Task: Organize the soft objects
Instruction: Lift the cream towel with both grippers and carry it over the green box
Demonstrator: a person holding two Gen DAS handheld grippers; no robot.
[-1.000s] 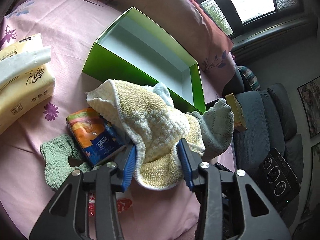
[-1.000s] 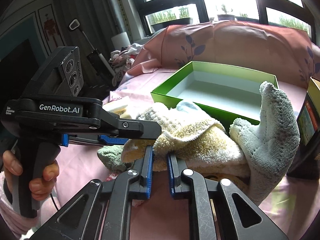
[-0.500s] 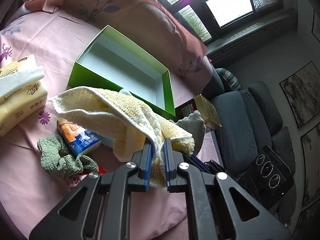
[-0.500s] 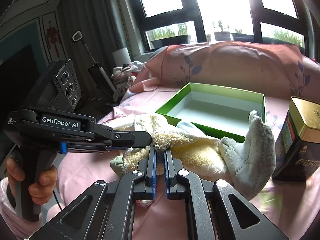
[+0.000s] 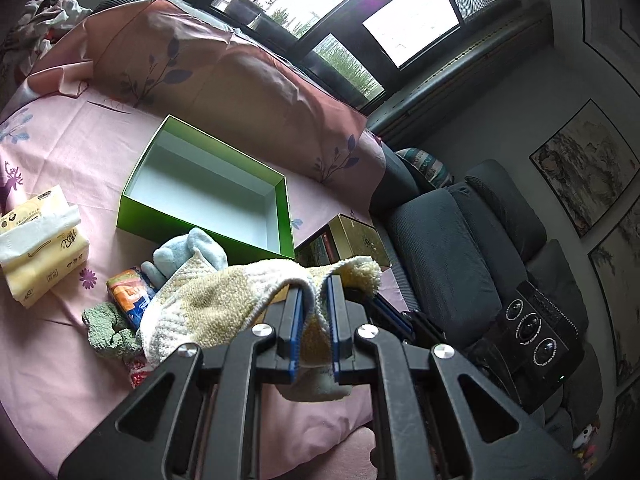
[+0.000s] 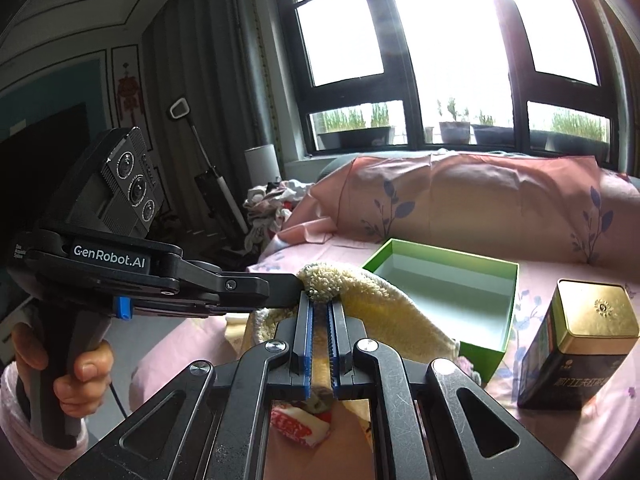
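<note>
A yellow and white terry towel (image 5: 216,304) hangs above the pink bed, pinched at one bunched edge by both grippers. My left gripper (image 5: 316,288) is shut on a fold of it. My right gripper (image 6: 320,304) is shut on the same edge, right next to the left gripper (image 6: 298,286), whose tip meets it from the left. An open green box (image 5: 208,188) stands empty just beyond the towel. A light blue cloth (image 5: 188,252) and a green knitted cloth (image 5: 108,328) lie on the bed under and beside the towel.
A gold-lidded tin (image 6: 580,336) stands right of the green box (image 6: 440,292). A yellow tissue pack (image 5: 40,240) and a small orange and blue tissue packet (image 5: 130,296) lie at the left. A red and white packet (image 6: 300,424) lies below. A dark armchair (image 5: 460,248) borders the bed.
The left gripper's jaws closed on the yellow towel. Both grippers then rose together, lifting the towel off the bed and uncovering the light blue cloth.
</note>
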